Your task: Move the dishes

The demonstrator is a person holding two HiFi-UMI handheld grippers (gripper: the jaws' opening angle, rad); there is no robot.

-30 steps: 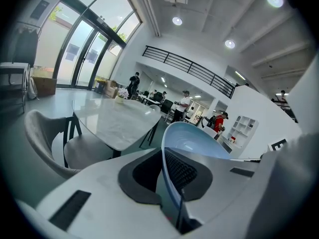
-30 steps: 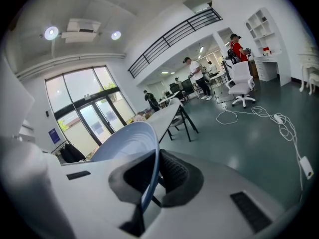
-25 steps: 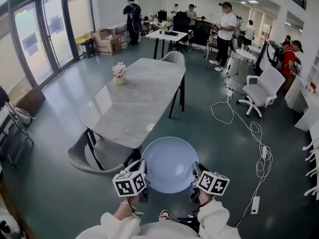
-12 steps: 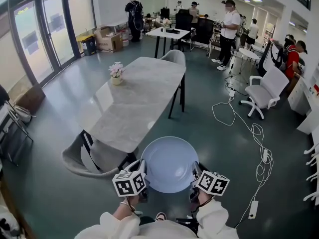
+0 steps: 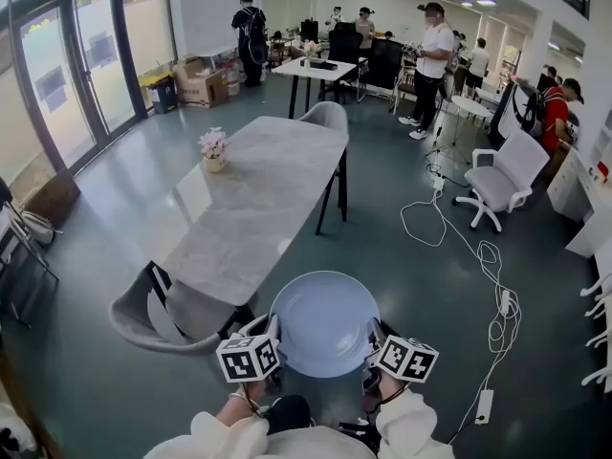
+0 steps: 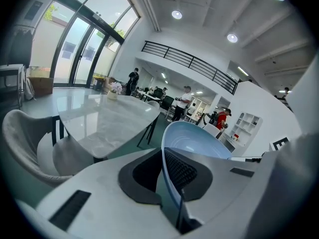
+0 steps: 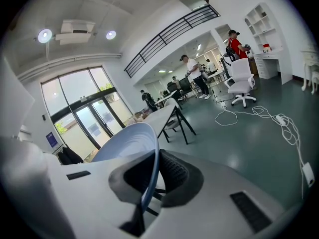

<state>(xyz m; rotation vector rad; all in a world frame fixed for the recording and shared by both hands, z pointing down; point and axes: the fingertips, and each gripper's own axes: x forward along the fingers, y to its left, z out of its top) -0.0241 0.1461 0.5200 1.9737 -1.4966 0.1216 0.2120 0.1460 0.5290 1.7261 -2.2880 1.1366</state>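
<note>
A pale blue plate (image 5: 323, 321) hangs in the air above the floor, just short of the near end of the marble table (image 5: 258, 199). My left gripper (image 5: 273, 352) is shut on its left rim, and my right gripper (image 5: 371, 352) is shut on its right rim. In the left gripper view the plate (image 6: 192, 141) runs edge-on between the jaws, its hollow facing right. In the right gripper view the plate (image 7: 130, 142) rises from the jaws, its hollow facing left.
A grey chair (image 5: 167, 318) is tucked under the table's near end. A small flower pot (image 5: 214, 148) stands on the table's far left part. A white cable with a power strip (image 5: 483, 256) trails over the floor at right. A white office chair (image 5: 502, 175) and several people stand further off.
The view has drifted forward and rightward, so the table and chair sit more to the left. Both grippers hold the plate as before.
</note>
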